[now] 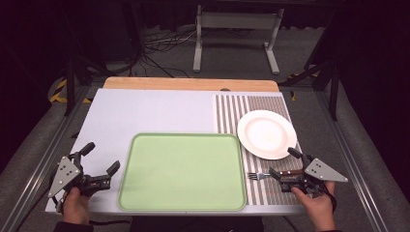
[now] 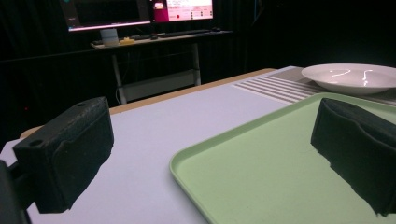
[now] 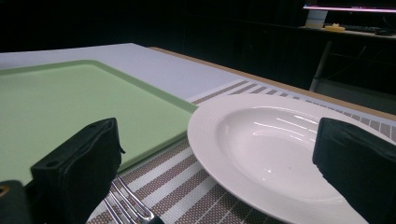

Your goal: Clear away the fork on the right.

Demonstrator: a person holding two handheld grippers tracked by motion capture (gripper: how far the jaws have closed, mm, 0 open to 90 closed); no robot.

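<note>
Fork (image 1: 258, 175) lies btwn right gripper (image 1: 285, 164) jaws, spread wide; close squarely on handle. Left gripper (image 1: 102, 158) spread, empty.

I am seeing a metal fork with a brown handle (image 1: 270, 174) lying flat on the striped placemat (image 1: 232, 108), tines pointing toward the green tray (image 1: 183, 203).

Bright tabletop, dark surroundings, soft blurry frames.

nothing legible anywhere; the monitors (image 2: 140, 11) far behind the table glow with bright panels — any writing on them is too small and blurred to make out; the plate (image 1: 267, 134), tray (image 1: 183, 171) and mat (image 1: 232, 113) carry no lettering.
</note>
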